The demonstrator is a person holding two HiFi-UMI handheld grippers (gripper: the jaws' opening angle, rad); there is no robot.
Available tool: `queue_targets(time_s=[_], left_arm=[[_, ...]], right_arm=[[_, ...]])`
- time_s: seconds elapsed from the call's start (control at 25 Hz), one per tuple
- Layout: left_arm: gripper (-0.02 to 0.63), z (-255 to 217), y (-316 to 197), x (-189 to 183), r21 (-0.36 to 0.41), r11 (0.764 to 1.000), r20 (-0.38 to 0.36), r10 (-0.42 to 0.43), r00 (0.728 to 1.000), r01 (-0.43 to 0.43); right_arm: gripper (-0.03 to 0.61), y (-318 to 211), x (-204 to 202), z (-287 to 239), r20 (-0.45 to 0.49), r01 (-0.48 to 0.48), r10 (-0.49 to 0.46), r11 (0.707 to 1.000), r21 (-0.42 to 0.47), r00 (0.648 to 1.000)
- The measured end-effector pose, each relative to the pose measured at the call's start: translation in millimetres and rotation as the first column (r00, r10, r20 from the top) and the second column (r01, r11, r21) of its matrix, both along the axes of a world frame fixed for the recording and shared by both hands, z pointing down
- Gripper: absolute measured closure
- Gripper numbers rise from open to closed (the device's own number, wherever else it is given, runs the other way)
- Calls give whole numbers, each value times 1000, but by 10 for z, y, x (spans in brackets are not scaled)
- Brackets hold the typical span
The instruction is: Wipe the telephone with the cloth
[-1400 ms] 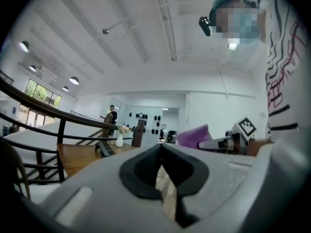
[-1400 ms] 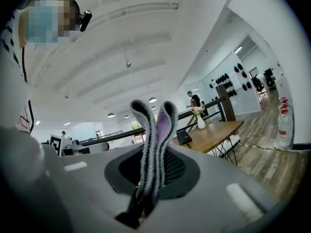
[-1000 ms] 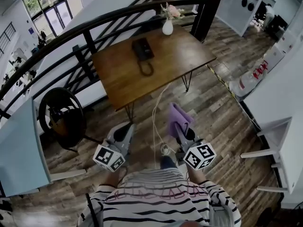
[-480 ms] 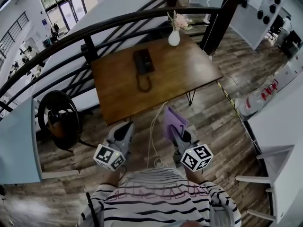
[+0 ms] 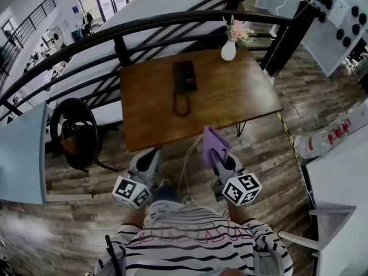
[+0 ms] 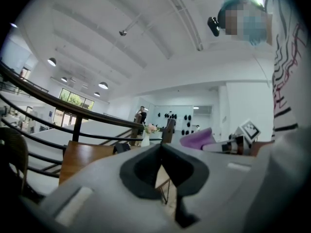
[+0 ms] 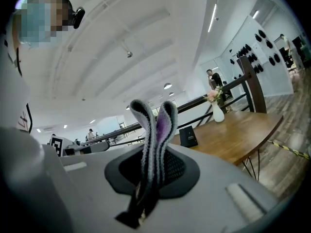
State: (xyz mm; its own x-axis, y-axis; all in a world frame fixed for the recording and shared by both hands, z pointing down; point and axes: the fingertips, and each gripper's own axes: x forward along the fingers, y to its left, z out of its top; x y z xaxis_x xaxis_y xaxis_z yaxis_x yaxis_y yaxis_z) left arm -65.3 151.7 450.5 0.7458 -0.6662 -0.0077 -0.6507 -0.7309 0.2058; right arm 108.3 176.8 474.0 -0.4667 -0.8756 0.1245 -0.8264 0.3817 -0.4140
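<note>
Cloth (image 7: 154, 125) is being clamped, folded, in the right gripper (image 5: 220, 156), ready for the telephone (image 5: 184, 76) well ahead on the table (image 5: 247, 94); left gripper (image 5: 149, 158), jaws together and empty, is being carried free.

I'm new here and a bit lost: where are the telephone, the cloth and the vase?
telephone (image 5: 185, 76), head view, middle of its body.
cloth (image 5: 214, 144), head view, its purple face.
vase (image 5: 228, 52), head view, its white belly.

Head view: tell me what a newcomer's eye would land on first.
The purple cloth stands out, clamped in the right gripper by the near edge of the wooden table. Next comes the black telephone, lying on the table's far half with its cord looped toward the person, and the white vase of flowers at the far edge.
</note>
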Motion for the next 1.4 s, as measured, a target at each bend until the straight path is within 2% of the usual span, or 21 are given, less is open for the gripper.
queue_targets(time_s=[0.2, 0.44, 0.92, 1.16, 1.4], left_arm=[[612, 73, -409, 30, -9, 1000, -4, 3, 1000, -3], [612, -6, -1127, 115, -5, 999, -10, 54, 999, -54], [612, -86, -2570, -71, 2, 991, -15, 133, 991, -133], [612, -104, -2991, -209, -3, 985, -29, 174, 984, -175], [612, 7, -3250, -232, -24, 985, -33, 171, 985, -172]], right_arm=[[541, -394, 7, 83, 12, -6, 6, 1000, -16, 1000], [541, -1002, -11, 23, 13, -35, 36, 999, -24, 999], [541, -2305, -227, -79, 16, -138, 138, 990, -16, 990], [541, -2713, -385, -137, 10, -170, 170, 985, -9, 985], [541, -2998, -411, -124, -1, -165, 165, 986, -6, 986]])
